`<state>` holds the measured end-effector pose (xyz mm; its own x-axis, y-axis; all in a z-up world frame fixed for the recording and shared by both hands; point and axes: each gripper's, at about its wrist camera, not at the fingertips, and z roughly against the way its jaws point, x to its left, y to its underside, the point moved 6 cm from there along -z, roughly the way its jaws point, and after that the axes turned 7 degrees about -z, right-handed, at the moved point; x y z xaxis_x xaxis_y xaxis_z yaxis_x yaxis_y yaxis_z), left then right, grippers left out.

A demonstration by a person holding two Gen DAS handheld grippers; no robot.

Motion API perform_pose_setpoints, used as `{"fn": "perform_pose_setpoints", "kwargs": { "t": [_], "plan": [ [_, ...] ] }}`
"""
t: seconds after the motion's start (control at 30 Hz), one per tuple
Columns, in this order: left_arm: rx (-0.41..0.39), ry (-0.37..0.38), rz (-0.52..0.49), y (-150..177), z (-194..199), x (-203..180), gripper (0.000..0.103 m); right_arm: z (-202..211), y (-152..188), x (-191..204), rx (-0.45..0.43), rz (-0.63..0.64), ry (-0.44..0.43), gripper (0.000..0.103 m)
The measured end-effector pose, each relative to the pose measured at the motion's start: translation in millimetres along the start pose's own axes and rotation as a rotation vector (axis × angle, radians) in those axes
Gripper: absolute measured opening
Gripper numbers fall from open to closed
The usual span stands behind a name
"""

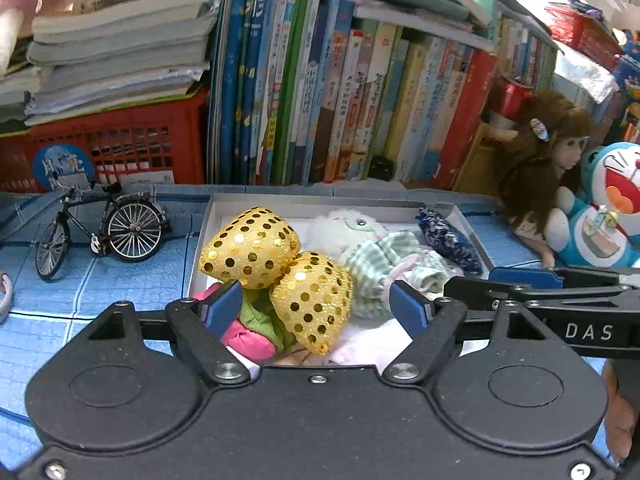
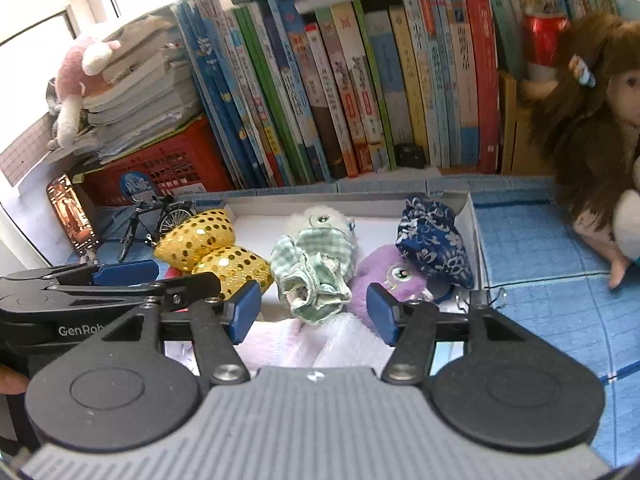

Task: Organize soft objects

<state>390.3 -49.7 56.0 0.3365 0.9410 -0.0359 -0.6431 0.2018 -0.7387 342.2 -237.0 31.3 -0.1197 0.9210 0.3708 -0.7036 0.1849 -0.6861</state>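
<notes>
My left gripper (image 1: 318, 306): jaws apart, holding nothing.
My right gripper (image 2: 314, 310): jaws apart, holding nothing.
White box (image 1: 304, 201): gold sequined toy (image 1: 276, 260) left, blue floral pouch (image 2: 434, 242) right.

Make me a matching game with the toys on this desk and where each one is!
Things:
1. gold hearts
2. blue flowery pouch
3. toy bike
4. long-haired doll

Places:
A. right end of the white box
B. on the mat, left of the box
C. left end of the box
D. right of the box, by the books

Pairs: 1-C, 2-A, 3-B, 4-D
</notes>
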Motion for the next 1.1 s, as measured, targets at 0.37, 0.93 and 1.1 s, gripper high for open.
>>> {"fn": "perform_pose_setpoints", "kwargs": {
  "t": [0.37, 0.93, 1.1],
  "plan": [
    [-0.13, 0.007, -0.047, 9.4, 88.1, -21.7, 0.082, 83.2, 12.6, 26.8, -0.163, 0.139, 0.02, 0.084],
    [-0.456, -0.086, -0.059, 182.2, 252.8, -71.5, 0.093, 224.8, 163.5, 32.2, -0.542, 0.232, 0.095, 0.102],
    [-0.365, -0.129, 0.053, 250.2, 248.7, -65.0, 0.093, 224.7, 224.6, 21.8, -0.563, 0.25, 0.151, 0.103]
  ]
}}
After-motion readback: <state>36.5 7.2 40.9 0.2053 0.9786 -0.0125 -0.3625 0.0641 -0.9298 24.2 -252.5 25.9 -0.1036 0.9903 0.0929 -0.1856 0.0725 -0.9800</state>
